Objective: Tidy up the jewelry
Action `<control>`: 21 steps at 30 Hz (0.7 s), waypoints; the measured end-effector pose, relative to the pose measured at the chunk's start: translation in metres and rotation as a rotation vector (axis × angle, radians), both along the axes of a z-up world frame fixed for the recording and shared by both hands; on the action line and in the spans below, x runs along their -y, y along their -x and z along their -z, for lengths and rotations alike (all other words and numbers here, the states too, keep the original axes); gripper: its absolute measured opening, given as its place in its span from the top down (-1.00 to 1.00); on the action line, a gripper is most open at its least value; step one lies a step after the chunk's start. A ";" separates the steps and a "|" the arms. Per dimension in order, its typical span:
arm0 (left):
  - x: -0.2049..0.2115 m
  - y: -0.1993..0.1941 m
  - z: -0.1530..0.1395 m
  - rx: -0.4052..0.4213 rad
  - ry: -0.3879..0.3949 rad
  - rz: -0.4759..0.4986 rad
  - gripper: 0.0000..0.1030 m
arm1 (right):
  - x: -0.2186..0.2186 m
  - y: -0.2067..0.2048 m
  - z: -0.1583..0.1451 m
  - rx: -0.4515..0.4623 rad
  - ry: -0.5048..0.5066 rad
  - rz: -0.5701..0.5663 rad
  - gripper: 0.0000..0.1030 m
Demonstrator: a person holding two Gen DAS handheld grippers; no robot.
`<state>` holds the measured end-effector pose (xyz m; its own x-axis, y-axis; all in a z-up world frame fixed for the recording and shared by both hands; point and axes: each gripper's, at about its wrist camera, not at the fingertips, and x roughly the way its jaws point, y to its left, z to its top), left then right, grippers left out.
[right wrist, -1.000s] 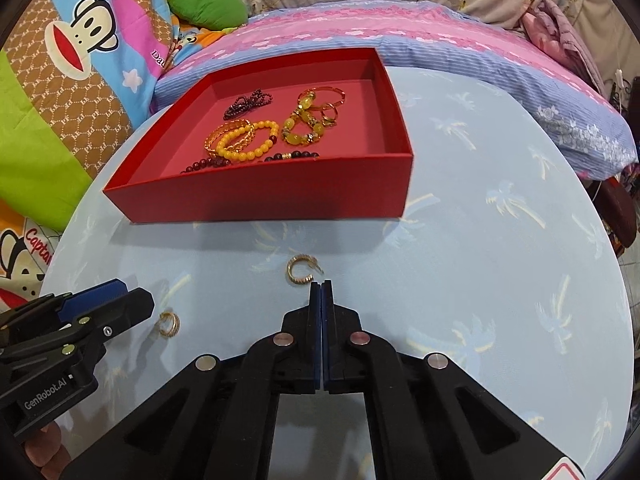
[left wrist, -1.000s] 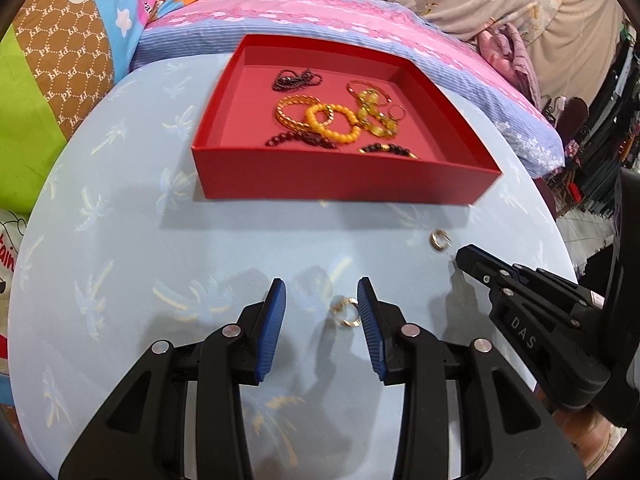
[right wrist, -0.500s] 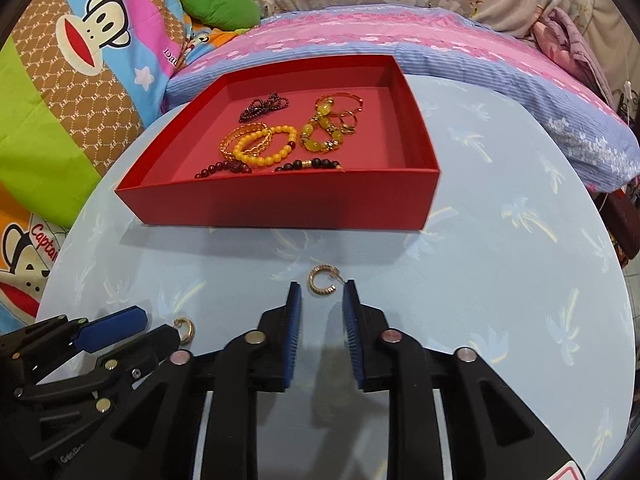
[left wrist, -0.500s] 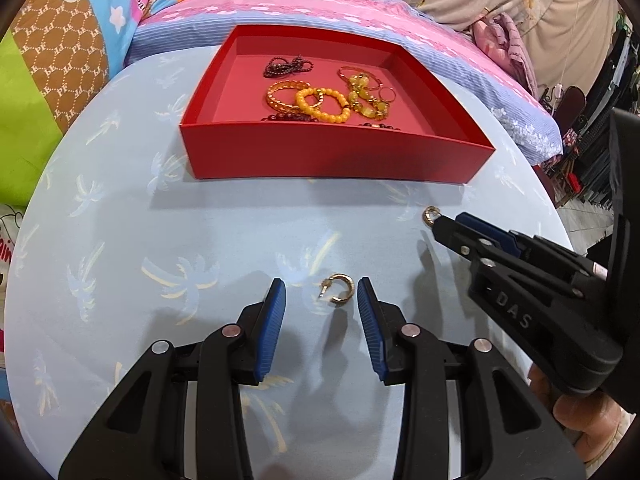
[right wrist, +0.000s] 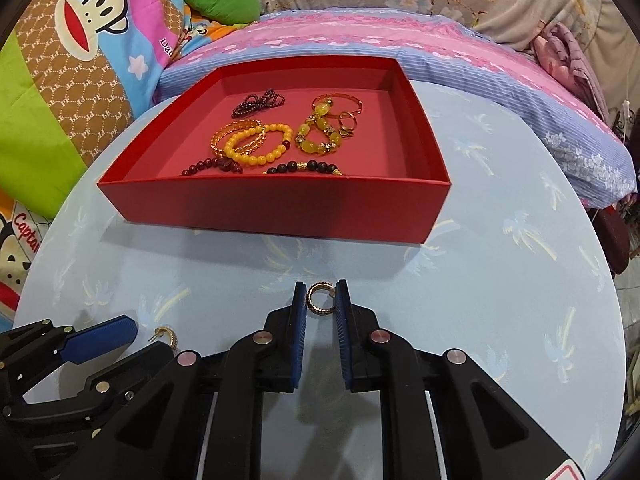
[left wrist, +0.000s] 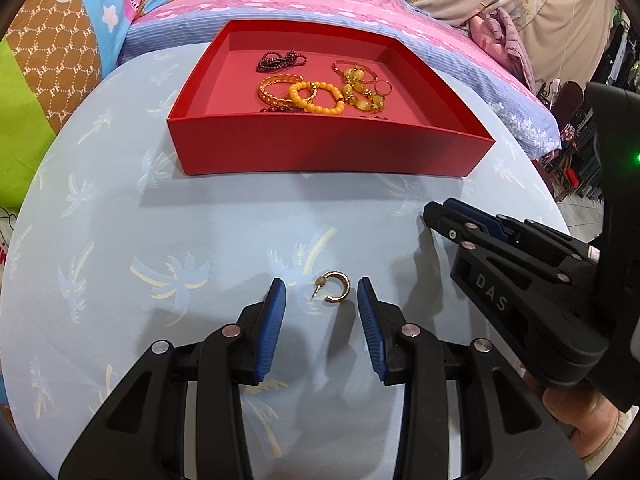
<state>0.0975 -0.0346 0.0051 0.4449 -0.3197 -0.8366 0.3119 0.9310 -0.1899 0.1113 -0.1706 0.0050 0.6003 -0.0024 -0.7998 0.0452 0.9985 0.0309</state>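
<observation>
Right wrist view: my right gripper (right wrist: pixel 321 300) has its fingers closing around an earring (right wrist: pixel 318 299) on the desk (right wrist: pixel 520 300); left gripper (left wrist: pixel 321 300), fingers apart, straddles another earring (left wrist: pixel 335 288). Next, I judge: clamp, lift into the box (right wrist: pixel 280 208).

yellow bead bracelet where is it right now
The yellow bead bracelet lies inside the red tray, overlapping the gold bangle on its left, with the amber stone bracelet to its right.

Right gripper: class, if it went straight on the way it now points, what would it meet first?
The right gripper already has a gold hoop earring between its jaws. Beyond that, the near wall of the red tray probably comes first, though depth is unclear.
</observation>
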 end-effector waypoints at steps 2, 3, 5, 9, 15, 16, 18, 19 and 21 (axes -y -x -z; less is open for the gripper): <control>0.002 0.000 0.001 0.007 -0.002 0.007 0.32 | 0.003 0.004 -0.001 0.002 -0.012 0.009 0.73; 0.002 0.001 0.001 0.010 -0.004 0.008 0.33 | 0.004 0.006 -0.002 0.002 -0.017 0.013 0.73; 0.004 0.001 0.002 0.018 -0.005 0.014 0.38 | 0.007 0.009 -0.003 0.003 -0.027 0.019 0.73; 0.009 0.003 0.002 0.022 -0.007 0.037 0.62 | 0.011 0.013 -0.006 0.005 -0.040 0.029 0.73; 0.011 0.004 0.003 0.021 -0.002 0.052 0.70 | 0.011 0.017 -0.008 0.004 -0.054 0.030 0.73; 0.011 0.004 0.002 0.020 -0.001 0.052 0.70 | 0.011 0.017 -0.008 0.004 -0.055 0.029 0.73; 0.010 0.004 0.002 0.017 0.002 0.050 0.74 | 0.010 0.018 -0.009 0.005 -0.057 0.025 0.73; 0.010 0.004 0.001 0.017 0.004 0.050 0.79 | 0.009 0.019 -0.009 0.005 -0.059 0.023 0.73; 0.010 0.002 -0.001 0.013 0.010 0.047 0.92 | 0.008 0.021 -0.011 0.007 -0.061 0.019 0.73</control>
<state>0.0954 -0.0442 0.0058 0.4398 -0.3488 -0.8276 0.3575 0.9133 -0.1950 0.0907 -0.1784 0.0158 0.6064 0.0345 -0.7944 0.0640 0.9937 0.0920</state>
